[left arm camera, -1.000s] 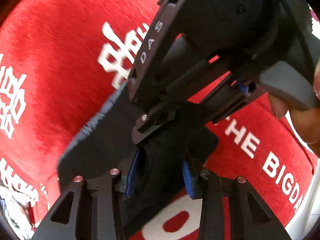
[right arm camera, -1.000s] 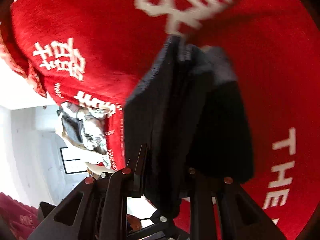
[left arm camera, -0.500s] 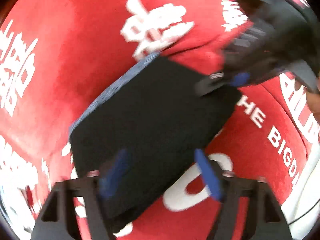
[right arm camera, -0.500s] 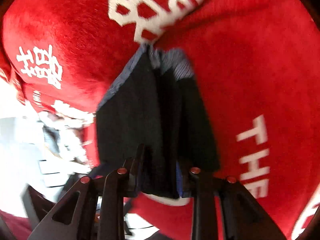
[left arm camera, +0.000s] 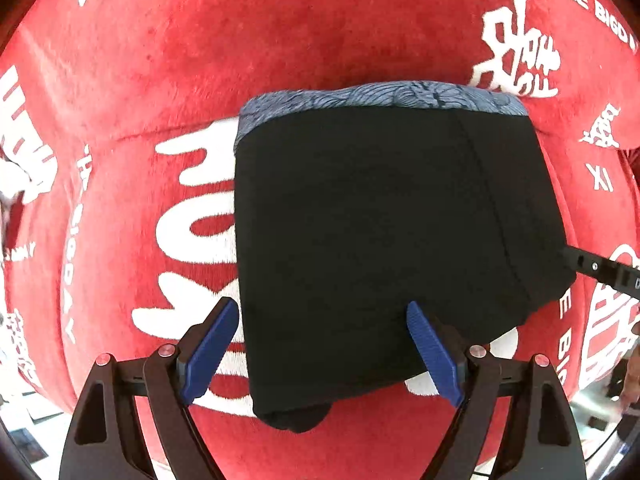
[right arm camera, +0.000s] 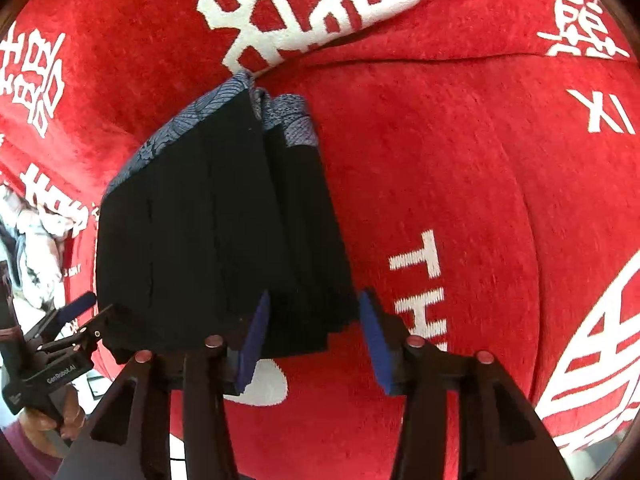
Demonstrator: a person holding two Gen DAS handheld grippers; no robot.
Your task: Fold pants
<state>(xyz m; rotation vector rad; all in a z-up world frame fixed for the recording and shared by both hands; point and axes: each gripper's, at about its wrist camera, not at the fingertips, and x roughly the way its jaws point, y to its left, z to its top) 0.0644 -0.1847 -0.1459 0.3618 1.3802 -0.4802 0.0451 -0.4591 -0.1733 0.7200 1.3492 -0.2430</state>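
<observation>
The black pants (left arm camera: 380,248) with a blue patterned waistband lie folded into a compact rectangle on the red cloth (left arm camera: 280,40). My left gripper (left arm camera: 324,354) is open above their near edge, holding nothing. The pants also show in the right wrist view (right arm camera: 216,232), stacked in layers. My right gripper (right arm camera: 312,340) is open at their near right corner, its blue pads on either side of the corner, holding nothing. The right gripper's tip shows at the right edge of the left wrist view (left arm camera: 600,270); the left gripper shows at the lower left of the right wrist view (right arm camera: 56,344).
The red cloth with white lettering covers the whole surface (right arm camera: 460,160). A crumpled grey-white garment (right arm camera: 36,248) lies at the cloth's left edge in the right wrist view. Floor shows beyond the cloth's near edge.
Both grippers have let go of the pants and opened. The pants have dropped flat onto the cloth as a folded rectangle. Both grippers have pulled back from each other.
</observation>
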